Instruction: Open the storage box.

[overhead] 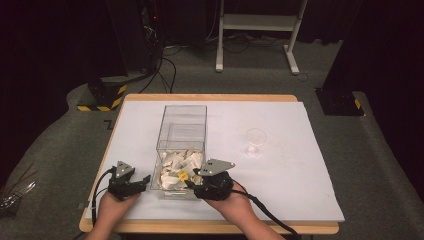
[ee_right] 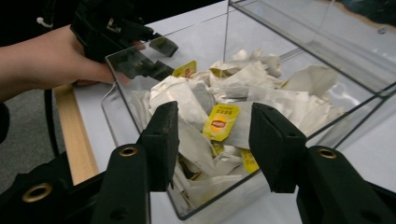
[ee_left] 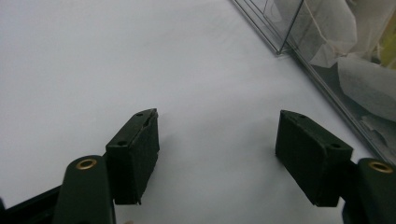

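Nearest us, two hands come in from the bottom edge, each holding one gripper, so we count two grippers in all. On the left, the left gripper [overhead: 131,184] rests low over the white sheet [overhead: 280,165] just beside the clear box [overhead: 181,131]; in the left gripper view its jaws stand wide apart with nothing between them, only bare white surface, and the box's corner runs past at upper right. Next comes that one clear box, long and open-topped, its near end heaped with white paper tea bags [ee_right: 243,100]; we cannot count them, as they overlap. We can pick out at least three yellow tags [ee_right: 219,122] among them, one bearing a red-and-yellow oval logo whose lettering is too small for us to read. Our right gripper [overhead: 196,181] hovers at the box's near right corner, jaws released and apart, empty, framing that tag. Farther right, well apart, stands one small clear cup [overhead: 255,141].
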### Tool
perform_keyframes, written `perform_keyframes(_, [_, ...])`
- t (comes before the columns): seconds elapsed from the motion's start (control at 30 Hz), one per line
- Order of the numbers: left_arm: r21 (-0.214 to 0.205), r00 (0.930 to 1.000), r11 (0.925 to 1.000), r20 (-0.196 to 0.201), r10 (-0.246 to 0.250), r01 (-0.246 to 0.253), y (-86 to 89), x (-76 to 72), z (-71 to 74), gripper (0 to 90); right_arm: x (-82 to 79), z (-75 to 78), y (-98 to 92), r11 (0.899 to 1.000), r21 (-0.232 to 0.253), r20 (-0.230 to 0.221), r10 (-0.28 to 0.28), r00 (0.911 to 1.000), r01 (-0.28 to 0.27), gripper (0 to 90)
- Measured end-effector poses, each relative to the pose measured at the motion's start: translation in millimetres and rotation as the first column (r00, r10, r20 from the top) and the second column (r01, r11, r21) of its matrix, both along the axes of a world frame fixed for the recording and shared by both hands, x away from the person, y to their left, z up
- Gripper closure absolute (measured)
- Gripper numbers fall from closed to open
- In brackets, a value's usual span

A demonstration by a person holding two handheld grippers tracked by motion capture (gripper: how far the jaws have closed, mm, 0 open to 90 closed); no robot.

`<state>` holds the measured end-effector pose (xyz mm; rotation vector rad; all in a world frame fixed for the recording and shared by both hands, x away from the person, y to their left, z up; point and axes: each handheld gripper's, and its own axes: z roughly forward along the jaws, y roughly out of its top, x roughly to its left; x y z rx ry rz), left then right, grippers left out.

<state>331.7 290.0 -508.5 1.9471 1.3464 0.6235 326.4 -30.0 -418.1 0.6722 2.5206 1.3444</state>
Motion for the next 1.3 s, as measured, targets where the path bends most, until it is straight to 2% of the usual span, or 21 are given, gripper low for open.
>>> perform_keyframes(0.23, [-0.001,1.0000,1.0000,-0.001,-0.001,0.001,0.2,0.1,0.0,30.4,-3.1,-4.2,6.0,0.999,-0.032,-0.023,0.036,0.9991,-0.037,63.4])
perform_keyframes(0.6, [-0.002,1.0000,1.0000,-0.001,-0.001,0.001,0.1,0.0,0.0,30.4,1.7,-11.3,14.6,0.995,-0.088,-0.038,0.039,0.9985,-0.042,72.4])
perform_keyframes(0.83, [-0.002,1.0000,1.0000,-0.001,-0.001,0.001,0.2,0.0,0.0,30.4,0.5,-15.8,17.7,0.992,-0.113,-0.030,0.047,0.9984,-0.050,86.8])
perform_keyframes(1.13, [-0.001,1.0000,1.0000,-0.001,-0.001,0.001,0.1,0.0,0.0,30.4,-2.8,-10.2,13.7,0.996,-0.082,0.025,0.043,0.9988,-0.041,89.3])
perform_keyframes(1.3, [-0.001,1.0000,1.0000,0.000,-0.001,0.001,0.0,0.0,-0.1,30.4,-1.8,-6.4,9.8,0.997,-0.066,0.034,0.030,0.9990,-0.028,89.2])
